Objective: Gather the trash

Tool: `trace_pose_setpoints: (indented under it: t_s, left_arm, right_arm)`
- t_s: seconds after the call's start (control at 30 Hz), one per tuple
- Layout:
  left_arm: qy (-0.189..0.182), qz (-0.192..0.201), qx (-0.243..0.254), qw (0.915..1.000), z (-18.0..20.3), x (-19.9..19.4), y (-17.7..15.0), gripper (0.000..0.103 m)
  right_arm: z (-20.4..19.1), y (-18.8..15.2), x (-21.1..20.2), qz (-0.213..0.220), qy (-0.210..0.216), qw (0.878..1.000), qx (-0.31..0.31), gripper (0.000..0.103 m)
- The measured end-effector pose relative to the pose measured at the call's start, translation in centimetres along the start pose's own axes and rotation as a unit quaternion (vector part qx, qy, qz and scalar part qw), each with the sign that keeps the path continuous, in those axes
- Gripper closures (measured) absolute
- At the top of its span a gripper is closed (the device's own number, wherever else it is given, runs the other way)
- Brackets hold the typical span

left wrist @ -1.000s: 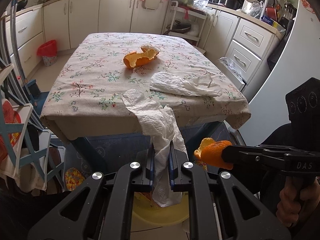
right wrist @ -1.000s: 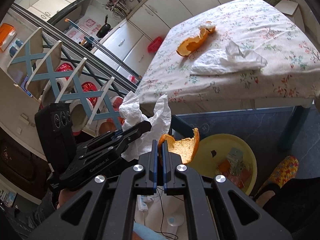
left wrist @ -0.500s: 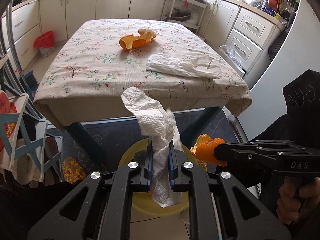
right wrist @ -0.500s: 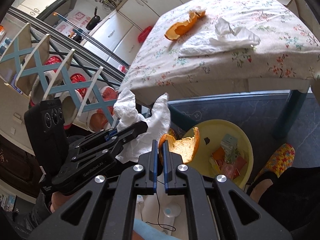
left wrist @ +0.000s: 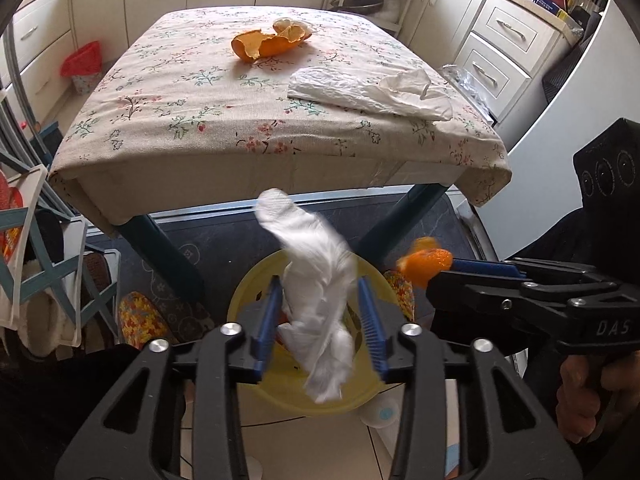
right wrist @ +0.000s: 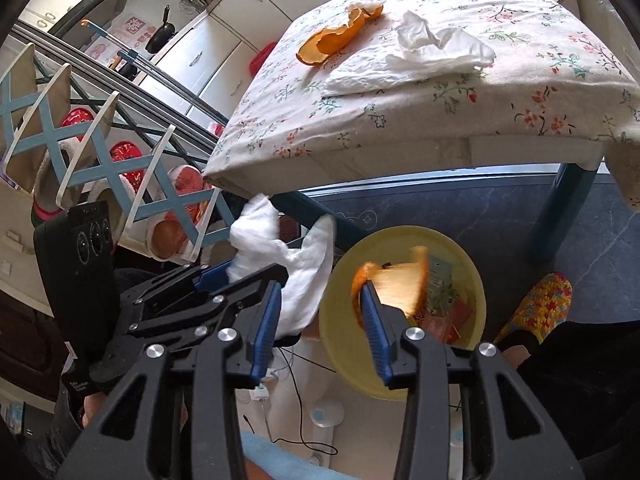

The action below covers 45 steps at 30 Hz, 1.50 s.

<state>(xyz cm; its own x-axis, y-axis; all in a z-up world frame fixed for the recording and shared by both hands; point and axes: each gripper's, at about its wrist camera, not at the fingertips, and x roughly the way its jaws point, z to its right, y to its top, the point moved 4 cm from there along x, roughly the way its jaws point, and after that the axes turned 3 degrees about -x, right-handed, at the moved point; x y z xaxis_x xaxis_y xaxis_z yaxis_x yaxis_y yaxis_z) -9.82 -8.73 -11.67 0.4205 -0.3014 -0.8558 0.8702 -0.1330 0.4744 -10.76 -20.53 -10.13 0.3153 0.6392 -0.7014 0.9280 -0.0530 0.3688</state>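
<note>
One "DAS" marking on the right tool point(left wrist: 436, 276).

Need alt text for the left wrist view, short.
The left gripper, jaws opening, lets a crumpled paper towel drop toward a yellow bin. The right gripper carries orange peel; more peel and tissues lie on the floral-clothed table.

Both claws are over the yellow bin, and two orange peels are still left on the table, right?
Not quite. The right wrist view shows only one orange peel left on the table, beside a paper towel. Both claws are over the yellow bin, as you said.
</note>
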Motion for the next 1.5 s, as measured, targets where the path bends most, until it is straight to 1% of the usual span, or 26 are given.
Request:
trace_pose_setpoints:
  t_s: [0.03,0.07,0.1,0.13,0.17,0.2,0.3,0.33,0.4,0.63,0.73,0.93,1.27,1.5]
  left_arm:
    - [0.003,0.001,0.0,1.0,-0.1,0.0,0.0,0.06]
    - [0.007,0.003,-0.001,1.0,-0.1,-0.1,0.1,0.055]
    - [0.012,0.008,-0.002,0.9999,-0.2,-0.2,0.1,0.05]
    - [0.017,0.012,-0.002,0.9998,-0.2,-0.4,0.2,0.047]
    - [0.026,0.021,-0.004,0.9994,-0.3,-0.7,0.4,0.04]
    - [0.034,0.031,-0.006,0.9989,-0.5,-1.0,0.5,0.033]
    - [0.055,0.061,-0.013,0.9966,-1.0,-2.1,1.1,0.021]
    - [0.059,0.066,-0.015,0.9959,-1.1,-2.3,1.3,0.021]
    - [0.064,0.075,-0.02,0.9949,-1.4,-2.6,1.5,0.018]
    - [0.079,0.103,-0.034,0.991,-2.0,-3.7,2.0,0.016]
    - [0.084,0.114,-0.044,0.9889,-2.5,-4.2,2.1,0.015]
    - [0.097,0.127,-0.062,0.9852,-3.3,-4.6,2.3,0.012]
    - [0.106,0.136,-0.087,0.9811,-4.3,-4.8,2.5,0.01]
    - [0.109,0.138,-0.096,0.9797,-4.6,-4.8,2.6,0.009]
  right_arm:
    - [0.0,0.0,0.0,-0.001,-0.002,1.0,-0.001,0.059]
    - [0.0,0.0,0.1,-0.001,-0.007,1.0,-0.002,0.056]
    - [0.0,0.0,0.1,-0.001,-0.01,1.0,-0.003,0.056]
    - [0.0,0.0,0.0,0.0,-0.014,1.0,-0.004,0.052]
    - [0.0,0.0,0.0,0.001,-0.021,1.0,-0.006,0.044]
    - [0.0,0.1,0.0,0.003,-0.028,1.0,-0.008,0.042]
    - [-0.1,0.2,0.0,0.008,-0.054,0.998,-0.016,0.037]
    - [-0.1,0.3,-0.1,0.009,-0.064,0.998,-0.019,0.033]
    - [-0.1,0.3,-0.1,0.011,-0.084,0.996,-0.028,0.032]
    - [-0.4,0.4,-0.2,0.019,-0.123,0.991,-0.055,0.026]
    - [-0.4,0.5,-0.4,0.025,-0.146,0.987,-0.061,0.02]
    - [-0.5,0.9,-1.1,0.047,-0.188,0.978,-0.074,0.013]
    - [-1.0,1.2,-1.8,0.069,-0.222,0.968,-0.098,0.012]
    - [-1.4,1.5,-2.2,0.083,-0.235,0.963,-0.106,0.011]
